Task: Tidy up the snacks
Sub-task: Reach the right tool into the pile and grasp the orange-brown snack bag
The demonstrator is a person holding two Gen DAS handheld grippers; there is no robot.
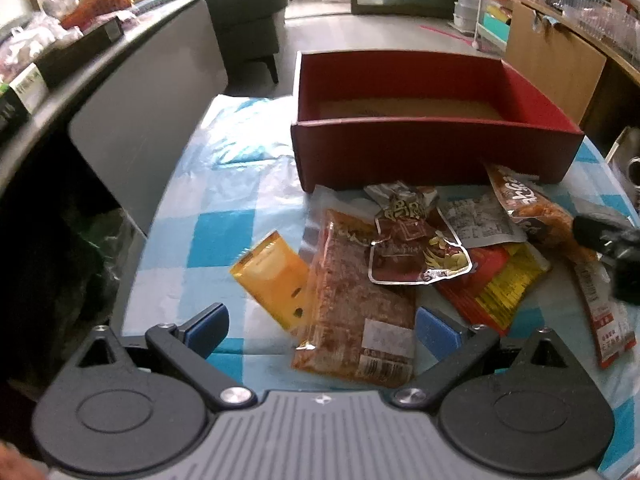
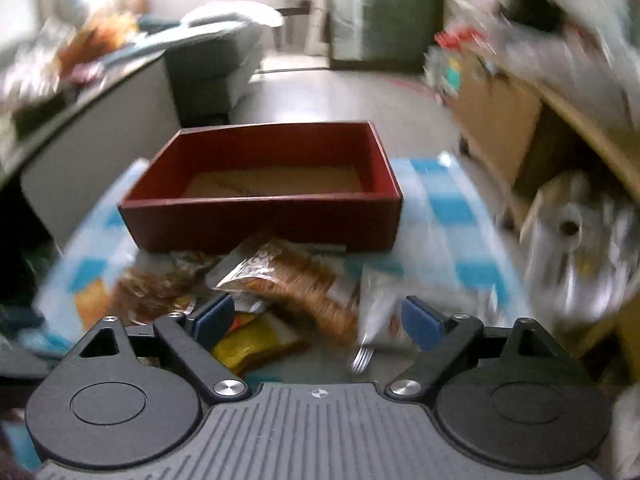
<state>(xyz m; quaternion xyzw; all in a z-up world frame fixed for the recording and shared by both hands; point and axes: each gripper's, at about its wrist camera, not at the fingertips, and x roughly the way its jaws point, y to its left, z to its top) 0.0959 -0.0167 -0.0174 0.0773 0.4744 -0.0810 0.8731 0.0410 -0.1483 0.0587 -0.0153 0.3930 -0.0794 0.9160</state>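
Note:
An empty red box (image 1: pixel 432 152) stands at the far side of a blue-checked table; it also shows in the right wrist view (image 2: pixel 260 216). Several snack packets lie in front of it: a large clear packet of brown snack (image 1: pixel 356 300), a yellow packet (image 1: pixel 272 276), a dark red packet (image 1: pixel 416 252), a red and yellow packet (image 1: pixel 492 284). My left gripper (image 1: pixel 320 330) is open, its jaws on either side of the large brown packet. My right gripper (image 2: pixel 316 316) is open over a brown striped packet (image 2: pixel 300 280) and shows as a dark shape in the left view (image 1: pixel 612 248).
The right wrist view is blurred. A grey cabinet (image 1: pixel 148 120) stands left of the table, with a sofa (image 1: pixel 248 20) behind it. A wooden shelf with clutter (image 1: pixel 560 52) is at the right. The table edge (image 1: pixel 132 280) drops off at the left.

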